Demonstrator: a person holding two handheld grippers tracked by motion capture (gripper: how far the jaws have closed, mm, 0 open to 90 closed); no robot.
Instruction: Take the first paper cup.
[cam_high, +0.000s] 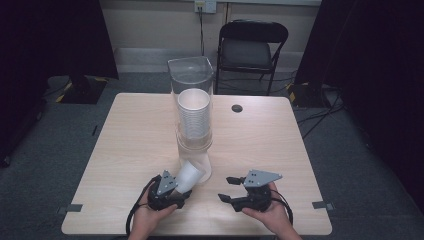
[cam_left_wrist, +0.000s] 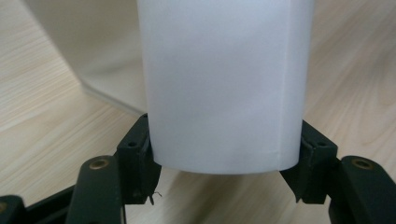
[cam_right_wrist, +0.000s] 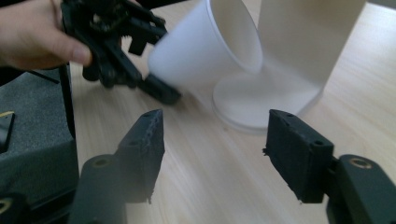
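Observation:
A single white paper cup (cam_high: 189, 176) lies tilted between the jaws of my left gripper (cam_high: 184, 186), just in front of the foot of a tall clear cup dispenser (cam_high: 190, 70). In the left gripper view the cup (cam_left_wrist: 224, 84) is pinched near its bottom, and my left gripper (cam_left_wrist: 226, 144) is shut on it. A stack of white cups (cam_high: 194, 117) stands inside the dispenser. My right gripper (cam_high: 224, 188) is to the right of the cup, pointing left. In its own view the right gripper (cam_right_wrist: 217, 135) stands open with nothing between its jaws, facing the cup (cam_right_wrist: 196, 51) and the dispenser's round foot (cam_right_wrist: 261, 102).
The light wooden table (cam_high: 135, 135) has a dark cable hole (cam_high: 237, 108) at the back right. A black folding chair (cam_high: 252, 47) stands behind the table. Dark curtains hang on both sides. Grey floor surrounds the table.

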